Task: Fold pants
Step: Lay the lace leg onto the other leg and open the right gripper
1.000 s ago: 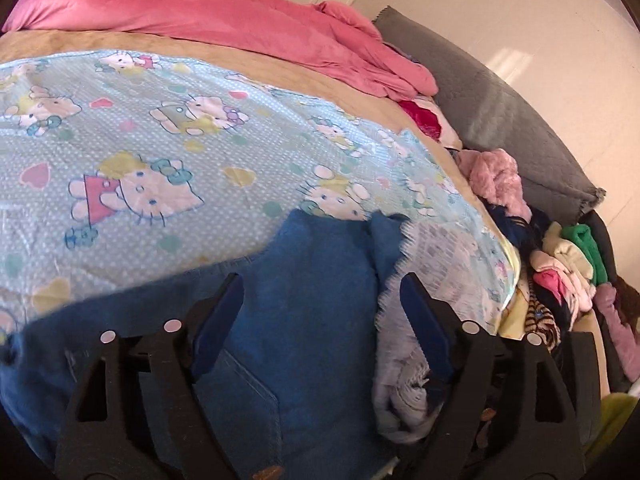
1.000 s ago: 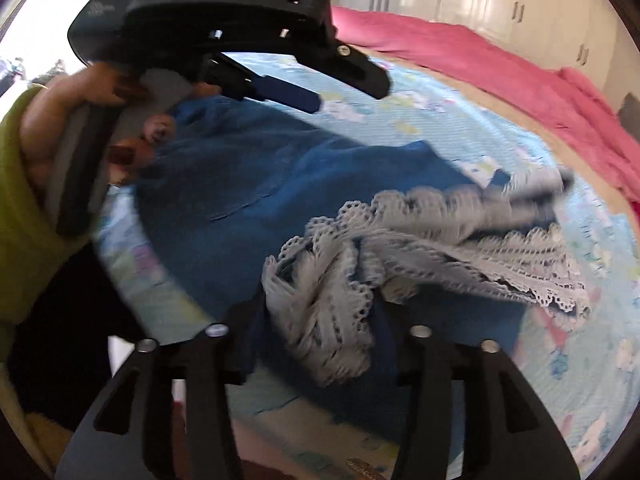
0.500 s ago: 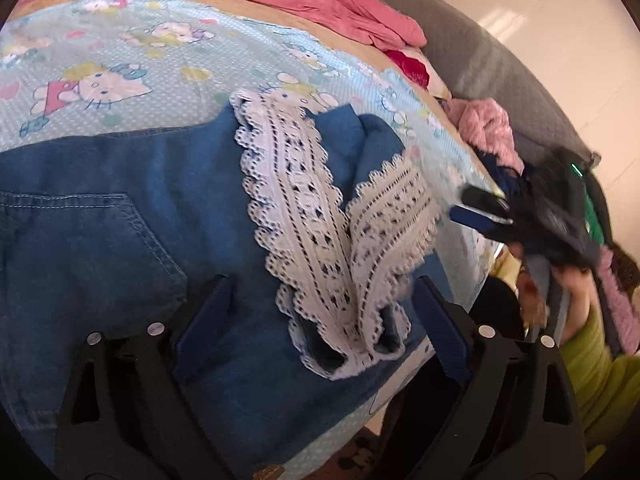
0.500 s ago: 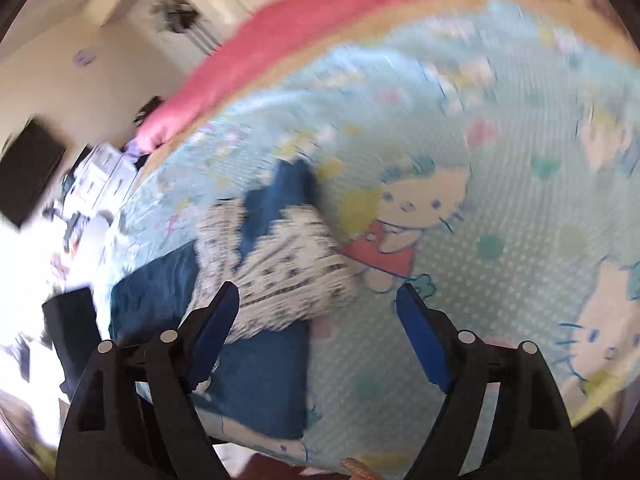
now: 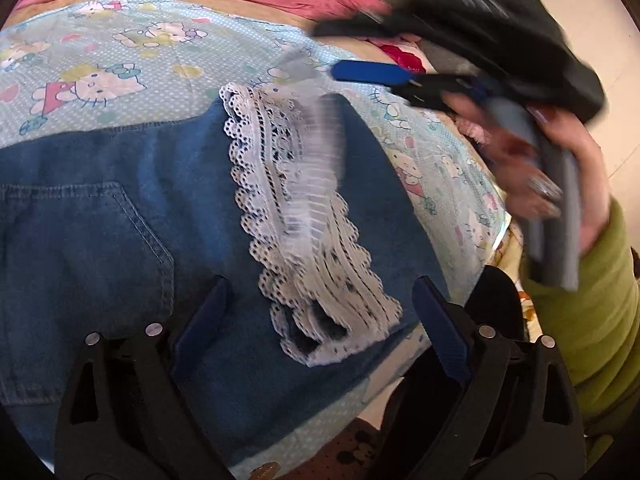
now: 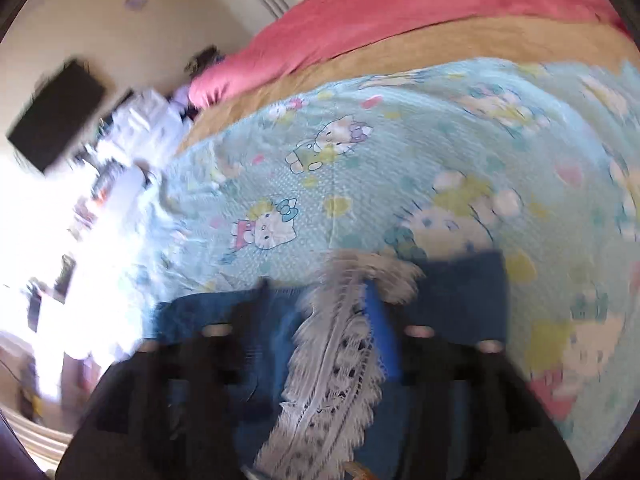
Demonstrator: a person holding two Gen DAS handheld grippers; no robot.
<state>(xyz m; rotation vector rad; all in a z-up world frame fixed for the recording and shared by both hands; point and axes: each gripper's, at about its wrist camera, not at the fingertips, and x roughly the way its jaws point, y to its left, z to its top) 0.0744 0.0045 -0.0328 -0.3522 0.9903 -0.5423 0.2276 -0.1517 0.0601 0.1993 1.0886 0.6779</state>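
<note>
Pants (image 5: 120, 208) of blue denim lie flat on the bed, near its front edge, with white lace trim (image 5: 304, 232) folded over on top of them. The left gripper (image 5: 320, 320) hangs just above the denim with its jaws spread wide and nothing between the blue pads; the lace hem lies below the gap, untouched. The right gripper (image 6: 320, 344) is badly blurred in its own view. Its jaws are closing, and the lace trim (image 6: 332, 368) runs up between them, but whether the pads press on it I cannot tell. In the left wrist view the same right gripper (image 5: 372, 70) is up over the far end of the lace, one blue finger pointing left, held by a hand (image 5: 560, 168) in a green sleeve (image 5: 592, 320).

Room to move: the pants' upper edge runs across the sheet, with a broad stretch of bare bedsheet (image 5: 120, 64) beyond it. The bed's front edge lies just below the pants, and a dark patterned floor (image 5: 352, 448) shows under it. To the right the sheet drops off beside the person's sleeve.

The denim is a mid blue, stiff-looking, with a stitched back pocket (image 5: 92, 248) outlined in pale thread. The lace is openwork with scalloped edges, lying in layered bands. The sheet is pale blue with small dots and cartoon cats. Behind it runs a tan strip (image 6: 420, 56), then a rumpled pink blanket (image 6: 400, 4).
</note>
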